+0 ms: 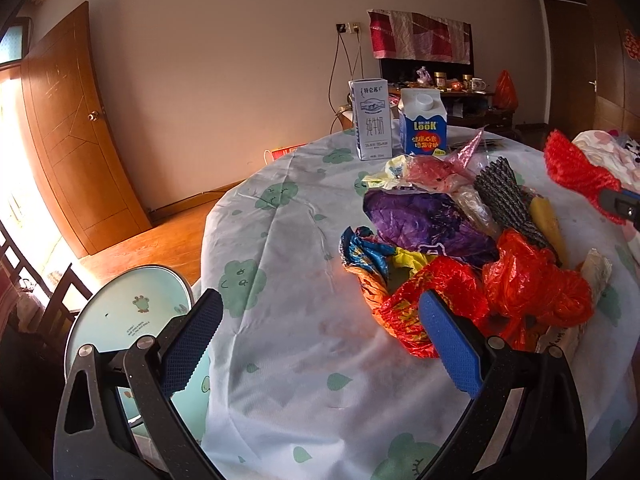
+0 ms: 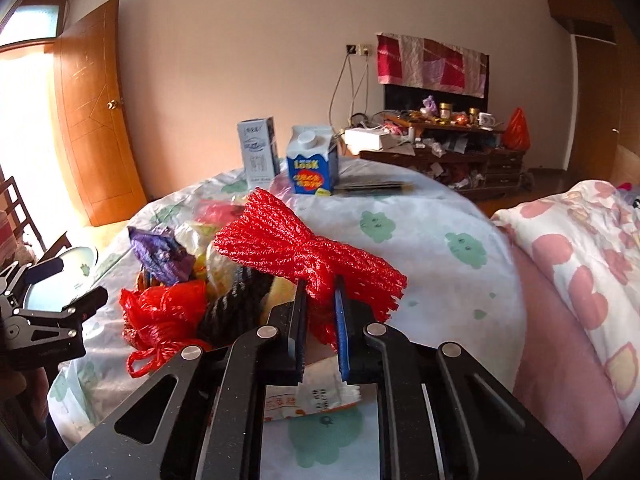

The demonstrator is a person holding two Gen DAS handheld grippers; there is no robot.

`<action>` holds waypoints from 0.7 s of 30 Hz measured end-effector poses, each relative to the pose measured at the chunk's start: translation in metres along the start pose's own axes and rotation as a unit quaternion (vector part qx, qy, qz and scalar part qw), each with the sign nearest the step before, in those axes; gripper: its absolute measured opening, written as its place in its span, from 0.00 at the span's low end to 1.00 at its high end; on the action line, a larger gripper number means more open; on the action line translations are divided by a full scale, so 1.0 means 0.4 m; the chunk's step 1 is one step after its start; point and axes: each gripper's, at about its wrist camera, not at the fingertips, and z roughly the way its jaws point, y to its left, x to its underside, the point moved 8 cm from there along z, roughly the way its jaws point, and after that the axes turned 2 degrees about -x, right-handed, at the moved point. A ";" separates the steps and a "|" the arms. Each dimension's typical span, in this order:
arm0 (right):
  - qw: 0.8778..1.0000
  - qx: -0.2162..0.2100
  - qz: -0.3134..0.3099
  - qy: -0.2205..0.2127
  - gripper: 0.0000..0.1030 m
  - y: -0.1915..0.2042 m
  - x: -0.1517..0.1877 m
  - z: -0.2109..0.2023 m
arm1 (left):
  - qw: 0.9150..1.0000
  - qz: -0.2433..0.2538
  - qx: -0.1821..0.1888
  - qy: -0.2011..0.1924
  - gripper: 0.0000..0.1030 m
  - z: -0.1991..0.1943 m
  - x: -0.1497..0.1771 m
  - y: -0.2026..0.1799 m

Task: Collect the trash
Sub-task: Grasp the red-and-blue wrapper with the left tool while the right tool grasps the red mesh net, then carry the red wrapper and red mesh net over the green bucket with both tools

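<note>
A heap of crumpled wrappers and bags lies on the round table: a purple wrapper (image 1: 424,220), a red bag (image 1: 532,284), a red-and-gold wrapper (image 1: 420,312), a grey net sleeve (image 1: 504,196). My right gripper (image 2: 320,300) is shut on a red foam net (image 2: 304,248), which sticks up above the heap; the same red foam net (image 1: 576,172) shows at the right edge of the left wrist view. My left gripper (image 1: 320,344) stands open just in front of the heap, nothing between its blue pads, its right finger (image 1: 448,344) beside the red-and-gold wrapper.
Two cartons stand at the table's far side, a tall grey milk carton (image 1: 370,120) and a blue-and-white carton (image 1: 422,124). A pale blue stool (image 1: 132,312) stands left of the table (image 1: 280,280). A person's floral sleeve (image 2: 580,260) fills the right. A cluttered cabinet (image 2: 460,148) lines the far wall.
</note>
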 end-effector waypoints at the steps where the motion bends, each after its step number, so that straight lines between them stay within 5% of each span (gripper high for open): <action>1: 1.000 0.013 -0.003 -0.002 0.12 -0.016 0.000 -0.006 | 1.000 0.005 0.003 0.002 0.93 0.006 0.002 -0.011; 7: 0.999 0.041 0.024 0.024 0.13 -0.110 0.064 0.021 | 0.999 0.019 0.019 0.028 0.85 0.069 0.009 -0.064; 10: 0.999 0.031 0.019 0.027 0.13 -0.101 0.077 0.032 | 0.998 0.015 0.045 0.048 0.63 0.101 0.018 -0.085; 12: 0.999 0.025 0.016 0.024 0.13 -0.086 0.074 0.035 | 0.995 0.008 0.084 0.056 0.34 0.110 0.024 -0.100; 14: 0.999 0.019 0.016 0.021 0.13 -0.077 0.069 0.035 | 0.996 0.019 0.075 0.051 0.23 0.106 0.022 -0.104; 21: 1.000 0.004 0.011 0.000 0.13 -0.027 0.010 0.024 | 0.998 0.016 0.046 0.032 0.20 0.046 0.002 -0.019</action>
